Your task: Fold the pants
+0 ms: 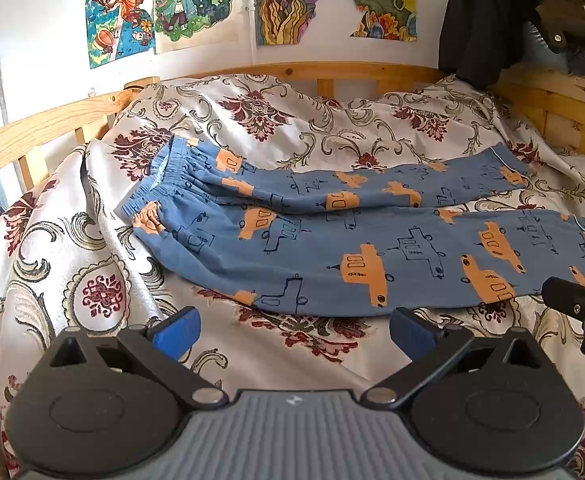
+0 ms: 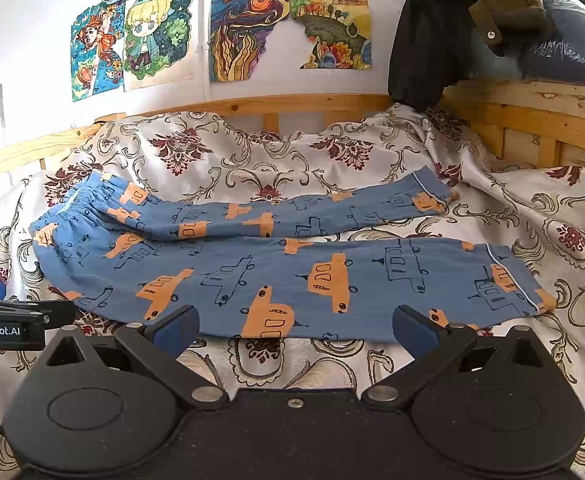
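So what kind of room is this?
Most likely a bedroom. The blue pants lie flat on a flowered bedspread inside a wooden bed frame, and colourful drawings hang on the wall behind.

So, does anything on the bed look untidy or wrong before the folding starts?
Mostly small things. The blue pants lie flat, but the far leg slants away from the near one, leaving a gap toward the cuffs. The floral bedspread underneath is rumpled. One wall painting has a torn lower corner. Nothing is spilled.
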The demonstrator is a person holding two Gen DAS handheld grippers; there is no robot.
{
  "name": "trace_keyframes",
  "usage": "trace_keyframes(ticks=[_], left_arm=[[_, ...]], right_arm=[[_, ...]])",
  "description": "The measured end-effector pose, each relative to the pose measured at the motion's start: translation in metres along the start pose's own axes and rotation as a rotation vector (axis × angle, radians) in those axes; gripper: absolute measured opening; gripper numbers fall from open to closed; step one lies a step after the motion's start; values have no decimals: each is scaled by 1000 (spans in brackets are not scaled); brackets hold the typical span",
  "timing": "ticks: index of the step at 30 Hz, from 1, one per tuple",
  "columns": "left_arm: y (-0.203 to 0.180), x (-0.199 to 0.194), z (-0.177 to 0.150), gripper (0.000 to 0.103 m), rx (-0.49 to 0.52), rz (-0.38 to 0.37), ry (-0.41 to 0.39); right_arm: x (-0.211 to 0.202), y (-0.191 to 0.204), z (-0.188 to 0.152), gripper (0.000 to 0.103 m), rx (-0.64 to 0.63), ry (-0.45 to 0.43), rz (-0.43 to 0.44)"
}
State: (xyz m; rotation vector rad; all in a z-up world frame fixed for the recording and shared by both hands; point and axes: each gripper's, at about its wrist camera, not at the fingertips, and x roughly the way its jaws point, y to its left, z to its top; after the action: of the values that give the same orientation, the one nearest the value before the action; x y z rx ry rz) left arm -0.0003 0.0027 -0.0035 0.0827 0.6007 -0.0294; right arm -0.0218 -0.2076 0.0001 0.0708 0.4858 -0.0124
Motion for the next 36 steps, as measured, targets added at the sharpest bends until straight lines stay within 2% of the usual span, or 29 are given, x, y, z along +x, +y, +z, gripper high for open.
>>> trace_keyframes(ticks=[10,14,18,21,25,27,30,35,36], left_arm=[[2,11,12,103,-36,-22,89],[10,20,47,103,-17,-28,98],[17,44,113,103,115,7,94],[17,78,165,103,234,23,68],[11,152,215,103,380,-9,74],[11,193,231,103,450,-78,75],[5,263,250,103,521,-183,153],[-5,346,258,102,581,-367,253],[-9,359,260,97,588,-395,271]], right_arm=[[1,-1,5,102,16,19,12],[3,-18,30,102,41,10,66],[22,-43,78,102,-59,11,157],[64,-57,120,102,-181,83,217],[154,-74,167,102,-249,262,326],[206,-76,184,102,-330,319,392],[277,-70,204,102,-478,379,454],[372,-73,229,97,-504,436,530],[383,-75,233,96,-505,445,538]])
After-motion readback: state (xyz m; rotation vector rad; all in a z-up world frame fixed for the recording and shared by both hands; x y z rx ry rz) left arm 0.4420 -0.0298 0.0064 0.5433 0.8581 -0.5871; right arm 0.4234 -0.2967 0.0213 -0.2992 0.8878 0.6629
